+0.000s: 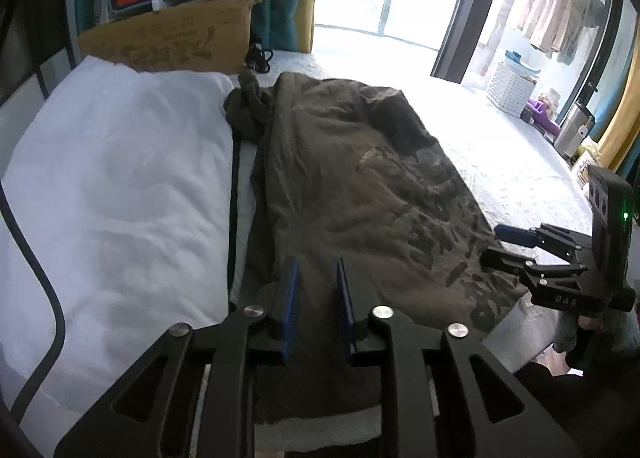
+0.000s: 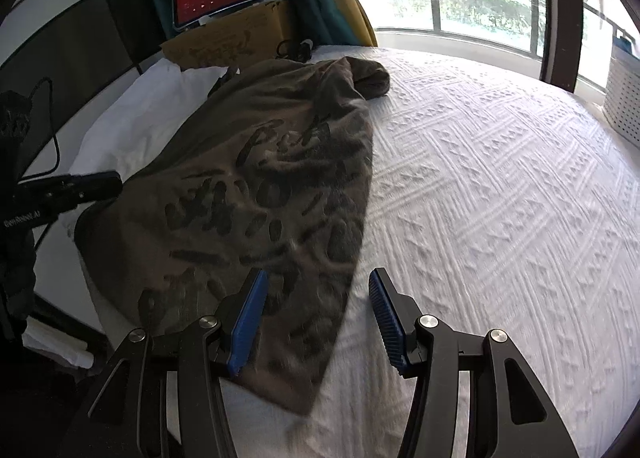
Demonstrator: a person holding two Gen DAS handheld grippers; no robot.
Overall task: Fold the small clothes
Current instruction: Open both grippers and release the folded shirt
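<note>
Left gripper (image 1: pixel 316 298): nearest thing in the left wrist view, over the near left part of the shirt. Jaws a narrow gap apart, nothing between the pads, holding nothing.
Pillow (image 1: pixel 112 186): white, left of the shirt, with a dark cable trailing across it. Not part of the job.
Shirt (image 2: pixel 256 194): olive-brown T-shirt with dark lettering, lying on the left half of the bedspread (image 2: pixel 500 198), near hem close to the near bed edge. Mostly flat but rumpled; far end bunched, one sleeve wadded at far left next to the pillow.
Handling: my read is light, limp knit, no stiffness. It will drape and sag from any single pinch, and should drag rather than slide on the textured cover. Not fragile.
Where to grip: best guess is the near hem corners, or the two side edges, one per gripper, pinching both layers. Bunched far end probably wants smoothing first.
Right gripper (image 2: pixel 318 318): over the near right edge of the shirt, jaws about half spread, straddling that edge. Pads not pressing on cloth; no hold.
</note>
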